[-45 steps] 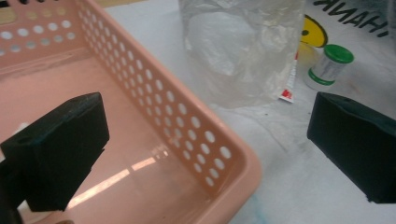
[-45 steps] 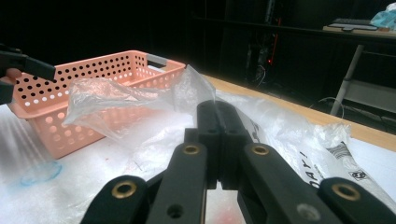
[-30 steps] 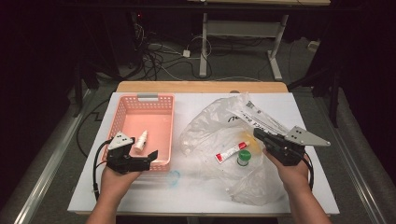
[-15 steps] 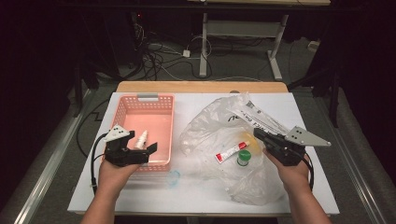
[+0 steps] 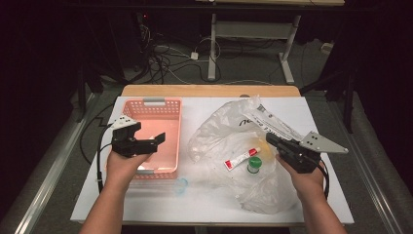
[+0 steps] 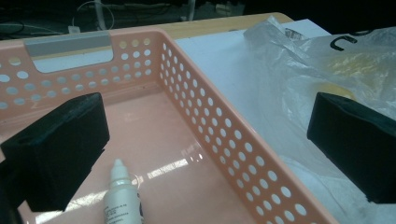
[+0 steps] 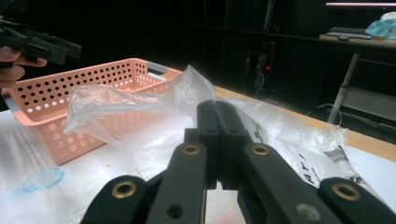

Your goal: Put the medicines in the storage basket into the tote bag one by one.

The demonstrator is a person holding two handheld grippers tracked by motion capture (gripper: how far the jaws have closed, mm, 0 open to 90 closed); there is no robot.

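A: We note the left gripper (image 5: 146,142) over the pink basket (image 5: 171,127), jaws released and wide apart, nothing between them. In the left gripper view the dropper bottle (image 6: 122,198) lies on the basket floor, below and between the jaws, touching neither.

B: We see the right gripper (image 5: 273,140) at the right edge of the clear bag (image 5: 229,146) on the tabletop (image 5: 204,195). In the right gripper view its jaws are clenched together, with a fold of the bag's film rising right at their tips; we cannot tell whether the film is pinched.

A: Inside the bag we log a red-and-white tube (image 5: 239,159) and a green-capped jar (image 5: 253,164), just beside each other.

B: The basket sits left of the bag, the two close but apart. A blue smudge (image 5: 180,185) marks the tabletop in front of the basket.
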